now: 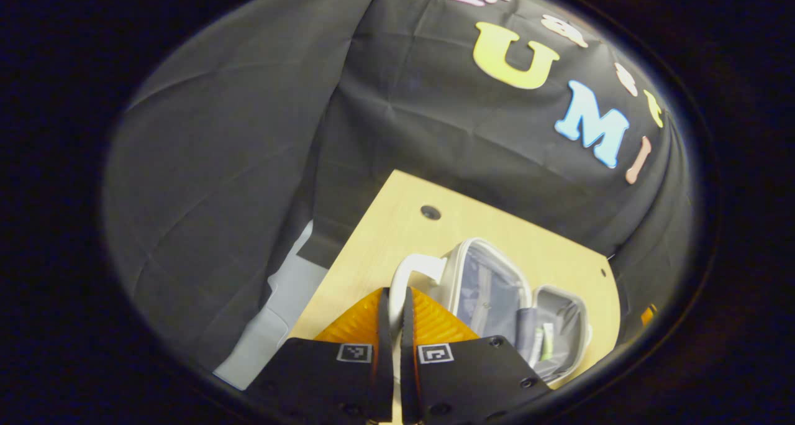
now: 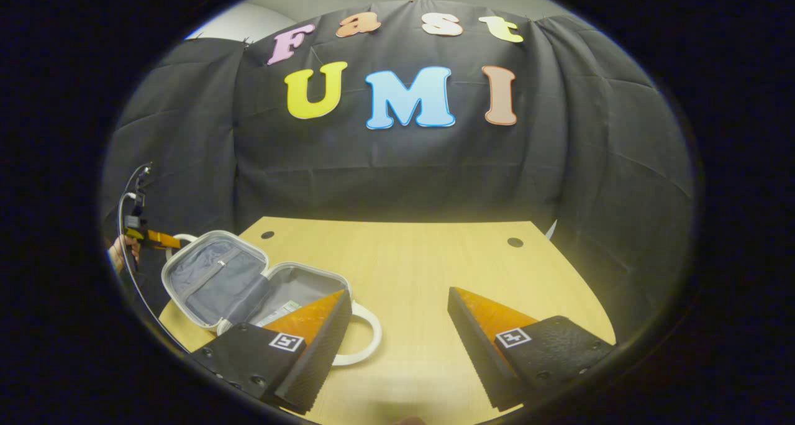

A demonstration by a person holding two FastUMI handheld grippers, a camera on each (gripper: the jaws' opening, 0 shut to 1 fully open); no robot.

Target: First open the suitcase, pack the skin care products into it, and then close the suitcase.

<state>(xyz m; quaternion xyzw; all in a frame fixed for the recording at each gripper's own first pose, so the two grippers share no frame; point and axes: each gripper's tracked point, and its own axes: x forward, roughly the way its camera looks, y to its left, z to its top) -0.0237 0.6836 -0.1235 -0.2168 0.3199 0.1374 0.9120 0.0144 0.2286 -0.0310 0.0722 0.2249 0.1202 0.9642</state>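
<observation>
wooden table (image 2: 435,276) carries everything, black booth cloth (image 2: 404,170) behind it and on both sides. two round holes in the tabletop, one (image 2: 268,234) just beyond the suitcase, the other (image 2: 515,242) well apart from it toward the table's right. suitcase (image 2: 214,279) lies open flat near the table's left front corner, both halves face up, grey lining showing; long axis runs left-back to right-front across the corner, lid half on the left, base half on the right. base half holds a pale item with green on it (image 1: 546,344), too small to identify. white handle (image 2: 366,332) sticks out from the base half toward the right gripper; a second white handle (image 1: 413,273) sits on the lid half's outer edge. left gripper (image 1: 396,307) is clamped narrow on that lid handle, both fingers pressing it; a hand (image 2: 118,251) holds it just left of the suitcase. right gripper (image 2: 397,322) is spread wide, holding nothing, its left finger (image 2: 310,332) overlapping the base half and blocking part of it.
</observation>
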